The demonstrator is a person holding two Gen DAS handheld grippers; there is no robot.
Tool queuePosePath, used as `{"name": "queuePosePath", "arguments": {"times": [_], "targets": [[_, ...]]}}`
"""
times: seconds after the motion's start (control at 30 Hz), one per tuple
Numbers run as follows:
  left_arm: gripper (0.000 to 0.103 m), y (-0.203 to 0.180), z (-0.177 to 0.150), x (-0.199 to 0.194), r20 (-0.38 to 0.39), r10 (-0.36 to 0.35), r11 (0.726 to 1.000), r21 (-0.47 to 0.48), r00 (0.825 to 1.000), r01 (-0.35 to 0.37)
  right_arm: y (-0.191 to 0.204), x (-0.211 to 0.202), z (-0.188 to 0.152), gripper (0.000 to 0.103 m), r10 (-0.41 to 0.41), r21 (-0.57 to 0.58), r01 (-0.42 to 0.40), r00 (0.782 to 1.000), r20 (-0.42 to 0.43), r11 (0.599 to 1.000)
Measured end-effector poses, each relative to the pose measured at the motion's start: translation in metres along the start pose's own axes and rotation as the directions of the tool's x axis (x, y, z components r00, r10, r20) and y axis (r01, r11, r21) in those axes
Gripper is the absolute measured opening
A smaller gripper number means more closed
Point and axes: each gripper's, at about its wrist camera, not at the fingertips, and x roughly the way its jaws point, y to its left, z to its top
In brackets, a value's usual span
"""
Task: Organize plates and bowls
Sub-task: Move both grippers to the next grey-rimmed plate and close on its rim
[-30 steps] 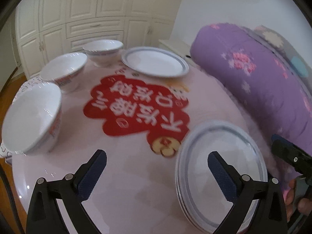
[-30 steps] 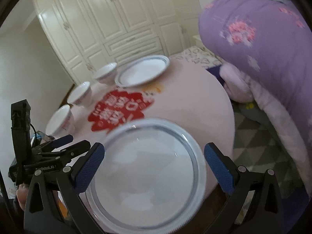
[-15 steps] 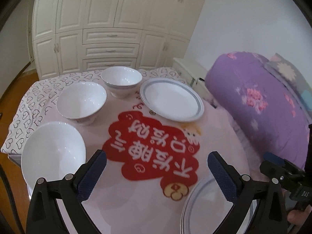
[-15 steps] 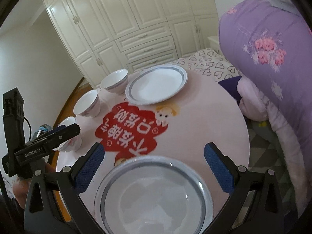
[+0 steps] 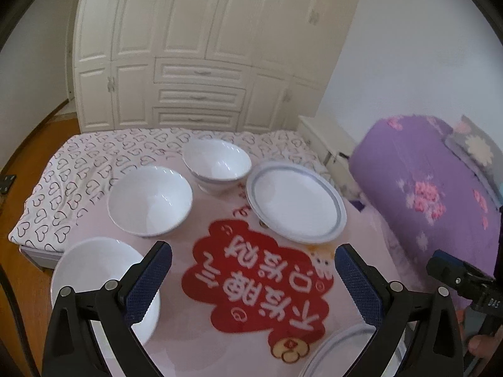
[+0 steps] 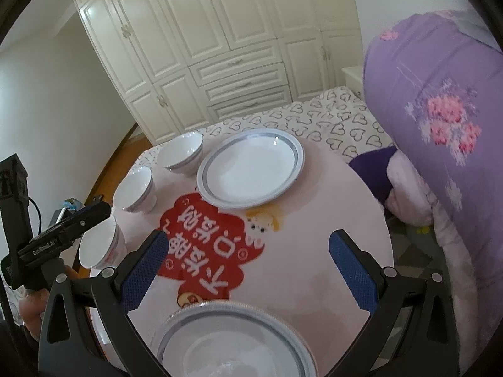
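A round pink table (image 5: 195, 339) carries three white bowls: a near one (image 5: 94, 270), a middle one (image 5: 150, 200) and a far one (image 5: 217, 163). A blue-rimmed plate (image 5: 295, 202) lies at the far right. A stack of blue-rimmed plates (image 6: 232, 342) sits at the near edge; its rim shows in the left wrist view (image 5: 342, 342). My left gripper (image 5: 253, 271) is open and empty above the table. My right gripper (image 6: 245, 259) is open and empty above the stack. The far plate (image 6: 251, 168) and the bowls (image 6: 135, 188) also show in the right wrist view.
A red sticker with white characters (image 5: 261, 279) covers the table's middle. A bed with a heart-print sheet (image 5: 94, 163) lies behind the table. A purple quilt (image 6: 440, 110) piles up on the right. White wardrobes (image 5: 188, 47) line the back wall.
Both grippers have drawn back and up from the plate stack. The stack has slid to the bottom edge of both views and more of the room shows.
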Motion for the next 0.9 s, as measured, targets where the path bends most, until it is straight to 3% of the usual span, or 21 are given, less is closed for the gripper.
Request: {"name": "queuePosePath", "arguments": {"times": [0.2, 0.37, 0.67, 0.9], "targets": [[0.102, 0.002, 0.008, -0.001, 0.051, 0.031, 0.999, -0.020, 0.998, -0.030, -0.008, 0.006, 0.021, 0.103, 0.023, 0.007, -0.023, 1.000, 0.021, 1.000], [0.102, 0.001, 0.014, 0.015, 0.044, 0.044, 0.998, -0.040, 0.998, -0.042, -0.020, 0.013, 0.041, 0.103, 0.036, 0.024, -0.037, 0.998, 0.042, 0.999], [0.102, -0.001, 0.030, 0.087, -0.057, 0.074, 0.994, -0.078, 0.996, -0.078, -0.047, 0.064, 0.067, 0.103, 0.027, 0.061, -0.023, 0.998, -0.057, 0.998], [0.102, 0.000, 0.040, 0.154, -0.154, 0.097, 0.986, -0.120, 0.983, -0.116, -0.064, 0.123, 0.079, 0.103, -0.018, 0.049, 0.026, 0.986, -0.167, 0.998]]}}
